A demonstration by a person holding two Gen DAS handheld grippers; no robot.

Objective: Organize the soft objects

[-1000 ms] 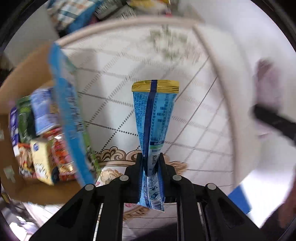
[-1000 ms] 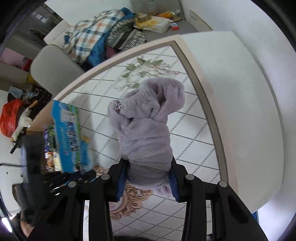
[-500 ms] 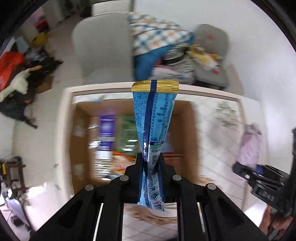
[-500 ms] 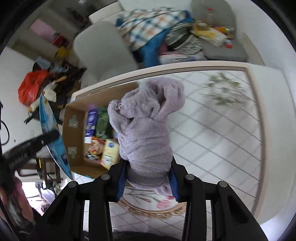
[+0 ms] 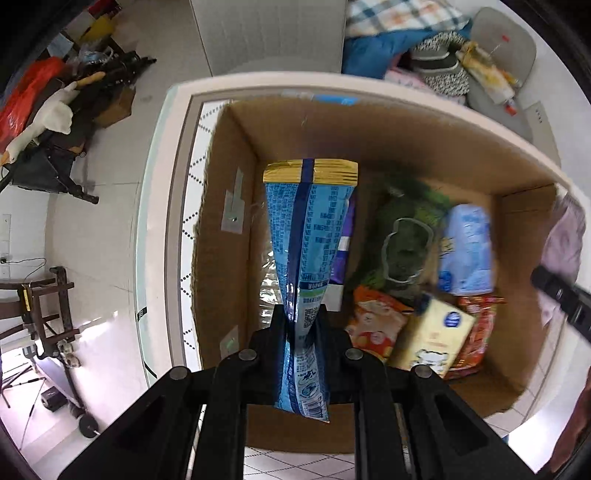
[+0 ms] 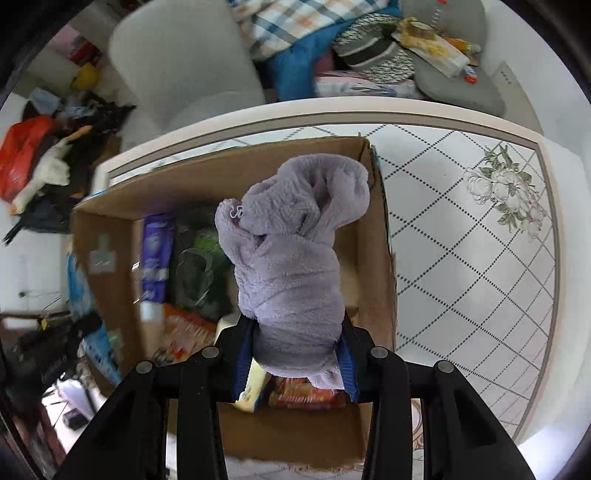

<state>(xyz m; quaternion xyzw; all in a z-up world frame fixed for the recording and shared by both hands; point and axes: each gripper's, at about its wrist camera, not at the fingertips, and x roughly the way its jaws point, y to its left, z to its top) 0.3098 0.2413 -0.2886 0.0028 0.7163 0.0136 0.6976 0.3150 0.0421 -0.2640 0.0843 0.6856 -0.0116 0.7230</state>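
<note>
My left gripper (image 5: 301, 317) is shut on a blue snack bag with a gold top (image 5: 308, 236) and holds it upright over the left part of an open cardboard box (image 5: 229, 229). My right gripper (image 6: 293, 332) is shut on a fluffy lilac cloth (image 6: 291, 258) above the right part of the same box (image 6: 380, 280). The box holds several snack packets, among them a green bag (image 5: 406, 236), a light blue pack (image 5: 467, 251) and a yellow pack (image 5: 432, 339). The right gripper and its cloth show at the right edge of the left wrist view (image 5: 565, 295).
The box stands on a white table with a diamond-tile pattern (image 6: 461, 240) and a white rim (image 5: 155, 221). Behind the table are a grey chair (image 6: 184, 62) and piled clothes (image 6: 295, 22). Clutter lies on the floor to the left (image 5: 48, 110).
Both grippers have swung left from the bare tabletop to above the cardboard box and come closer to it. Each still holds its object.
</note>
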